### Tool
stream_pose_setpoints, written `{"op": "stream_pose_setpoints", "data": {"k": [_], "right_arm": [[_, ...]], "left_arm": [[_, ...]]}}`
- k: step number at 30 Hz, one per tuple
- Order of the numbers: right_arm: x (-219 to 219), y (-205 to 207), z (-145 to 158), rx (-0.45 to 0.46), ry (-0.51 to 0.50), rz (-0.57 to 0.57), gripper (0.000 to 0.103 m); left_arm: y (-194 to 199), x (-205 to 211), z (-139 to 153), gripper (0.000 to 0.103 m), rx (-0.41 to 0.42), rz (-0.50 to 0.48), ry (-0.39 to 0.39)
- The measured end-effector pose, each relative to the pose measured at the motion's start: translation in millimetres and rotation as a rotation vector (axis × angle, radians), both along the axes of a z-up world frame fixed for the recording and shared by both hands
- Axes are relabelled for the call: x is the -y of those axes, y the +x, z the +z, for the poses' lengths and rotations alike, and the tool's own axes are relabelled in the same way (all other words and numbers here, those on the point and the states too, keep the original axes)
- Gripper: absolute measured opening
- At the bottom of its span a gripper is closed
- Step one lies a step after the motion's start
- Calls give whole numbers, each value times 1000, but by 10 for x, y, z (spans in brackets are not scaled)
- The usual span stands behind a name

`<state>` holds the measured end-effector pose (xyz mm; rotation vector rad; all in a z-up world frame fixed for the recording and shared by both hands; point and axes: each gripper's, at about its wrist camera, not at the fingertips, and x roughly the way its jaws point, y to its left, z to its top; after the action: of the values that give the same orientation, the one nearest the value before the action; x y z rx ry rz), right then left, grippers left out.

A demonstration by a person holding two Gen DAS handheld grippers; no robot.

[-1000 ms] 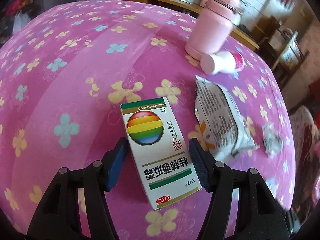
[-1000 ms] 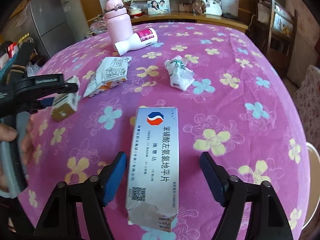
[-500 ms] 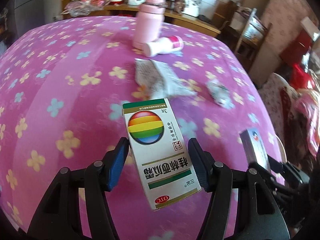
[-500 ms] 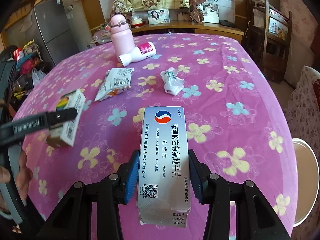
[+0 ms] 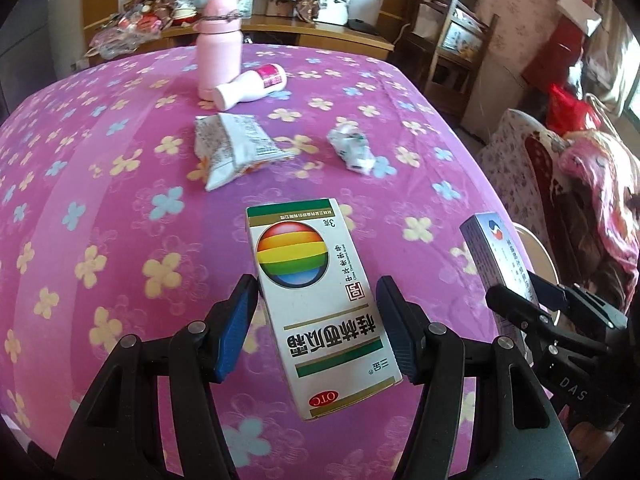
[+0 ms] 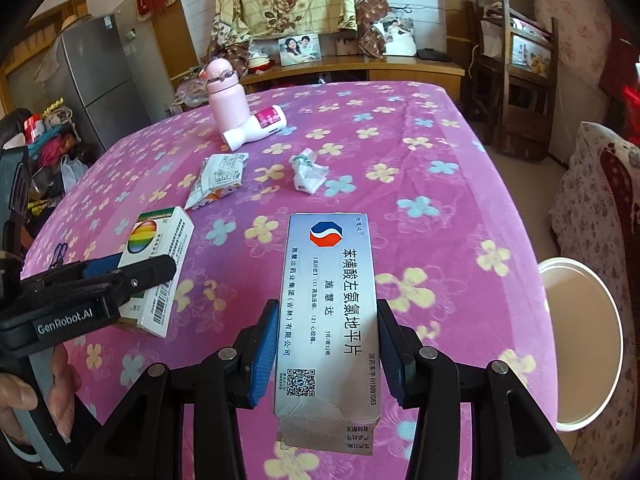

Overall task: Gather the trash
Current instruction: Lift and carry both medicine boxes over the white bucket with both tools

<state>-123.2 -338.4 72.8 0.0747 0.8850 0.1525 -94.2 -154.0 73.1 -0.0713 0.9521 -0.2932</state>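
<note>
- The right gripper (image 6: 326, 354) is now clamping the silver-blue medicine carton (image 6: 330, 320); a second ago its jaws were standing wide on either side of the carton as it lay on the cloth, and they have just been closing until the blue pads met its long edges.
- The carton is now riding clear of the pink flowered tablecloth (image 6: 440, 208), its torn end pointing back toward the camera; in the left wrist view it is showing at the right edge, pinched in the black fingers.
- The left gripper (image 5: 318, 320) is gripping the white carton with the rainbow ball (image 5: 316, 280) across its width, as it was a second ago, and the table is now lying lower and further off behind it, so this box is being carried up too.
- The left wrist view is swinging toward the right side of the table, bringing the other gripper into sight.
- Both hands are therefore loaded, and the likely next step is carrying the two cartons to a bin; a white round bin (image 6: 576, 340) is showing below the table's right edge, though its inside is hard to read.
- The crumpled foil sachet (image 6: 218, 180) and the wadded wrapper (image 6: 308, 172) are lying on the cloth, uncollected, near the pink flask (image 6: 226, 96) and the toppled white bottle (image 6: 256, 126).
</note>
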Motion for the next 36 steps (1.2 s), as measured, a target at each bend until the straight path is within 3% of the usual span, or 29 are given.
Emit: {"op": "stream_pose_setpoints", "data": {"k": [36], "right_arm": [[1441, -428, 90, 10, 8, -249, 45]], "left_arm": [[-181, 1765, 29, 59, 10, -294, 42]]}}
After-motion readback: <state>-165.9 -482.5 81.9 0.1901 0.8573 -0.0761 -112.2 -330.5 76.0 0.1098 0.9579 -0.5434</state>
